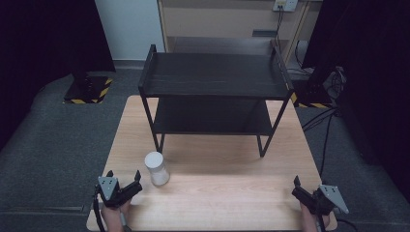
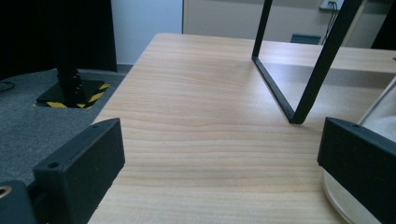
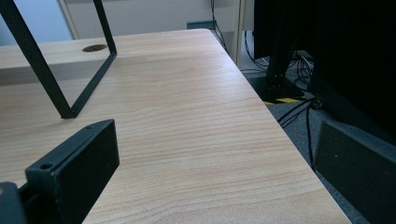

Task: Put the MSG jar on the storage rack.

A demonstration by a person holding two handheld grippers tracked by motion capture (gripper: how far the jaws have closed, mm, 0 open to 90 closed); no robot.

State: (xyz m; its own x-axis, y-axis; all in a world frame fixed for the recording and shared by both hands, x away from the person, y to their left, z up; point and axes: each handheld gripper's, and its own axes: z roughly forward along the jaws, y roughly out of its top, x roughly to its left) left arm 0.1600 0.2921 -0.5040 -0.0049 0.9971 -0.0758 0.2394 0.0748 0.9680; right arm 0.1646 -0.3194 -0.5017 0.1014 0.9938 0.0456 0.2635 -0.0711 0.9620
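The left gripper (image 1: pixel 124 181), jaws standing wide apart and holding nothing, is hovering at the table's (image 1: pixel 232 203) seven o'clock corner, presumably lining up on the white-lidded jar (image 1: pixel 156 168) that is standing upright just beside it at its one o'clock. The right gripper (image 1: pixel 302 189), jaws likewise spread and empty, is waiting at the five o'clock corner, well apart from the jar, likely kept clear of the work. In the left gripper view the jar (image 2: pixel 380 123) is being cut off by the frame edge and partly hidden behind one jaw, and the black two-tier shelf (image 1: pixel 212 77) at twelve o'clock is lying in shadow.
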